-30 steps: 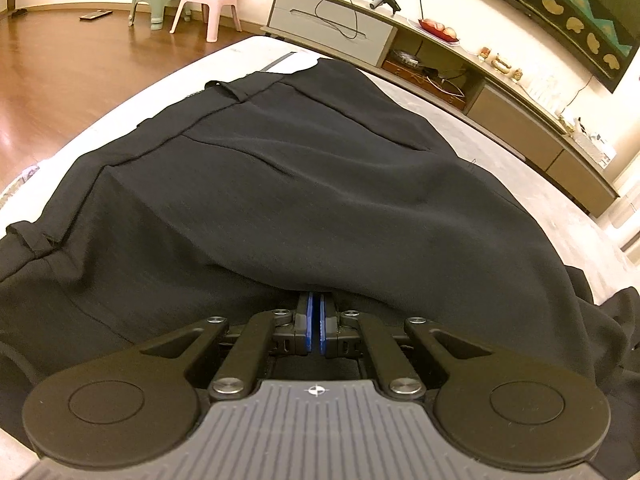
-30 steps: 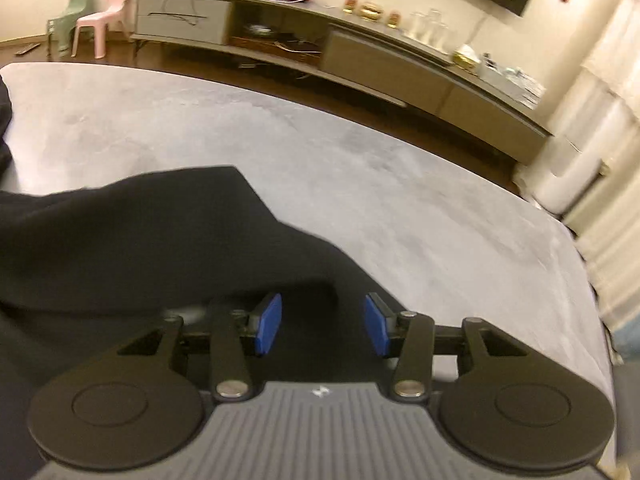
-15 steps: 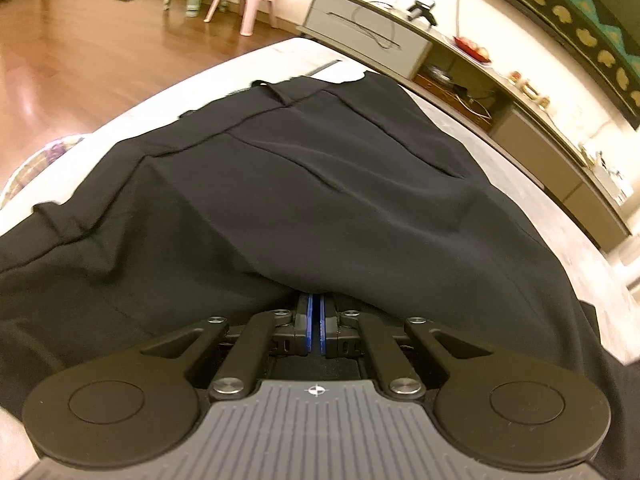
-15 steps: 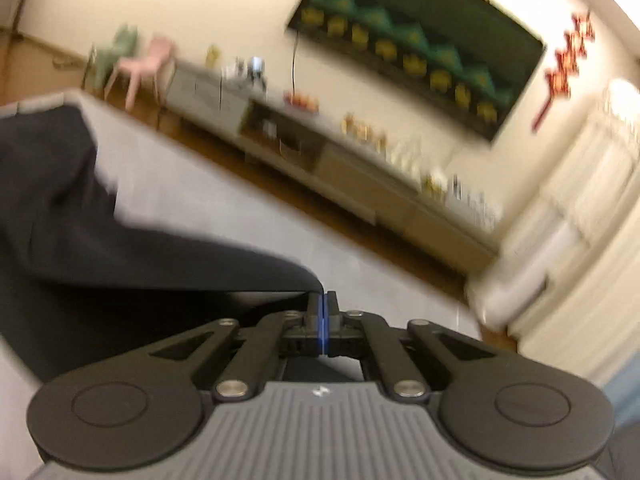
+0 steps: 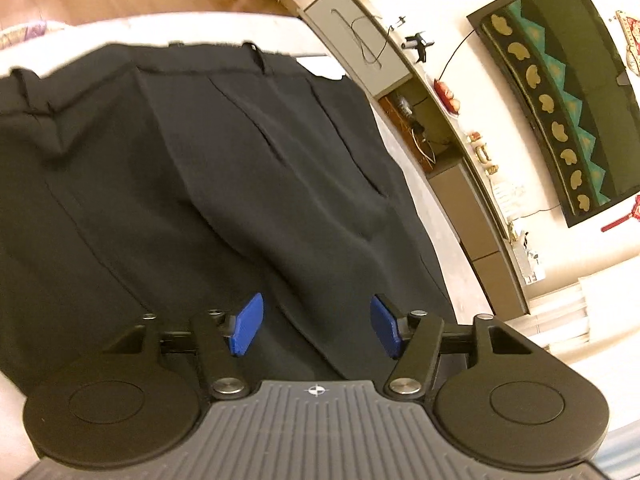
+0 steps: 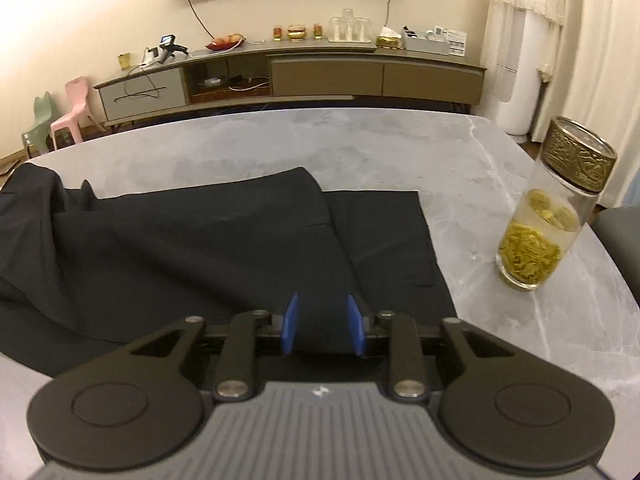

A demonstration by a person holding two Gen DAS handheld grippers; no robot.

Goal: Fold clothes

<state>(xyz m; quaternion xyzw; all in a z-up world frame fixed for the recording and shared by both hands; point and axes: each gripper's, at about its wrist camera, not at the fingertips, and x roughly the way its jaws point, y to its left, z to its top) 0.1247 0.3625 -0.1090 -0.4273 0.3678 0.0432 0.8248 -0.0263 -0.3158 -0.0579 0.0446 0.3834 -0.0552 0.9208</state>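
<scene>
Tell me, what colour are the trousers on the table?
Black trousers, clearest in the left wrist view.

We saw both wrist views look forward, close above the black trousers (image 5: 224, 184) on the surface (image 6: 360, 148); both shared the sideboard (image 6: 328, 72), at twelve o'clock right, two o'clock left.
</scene>
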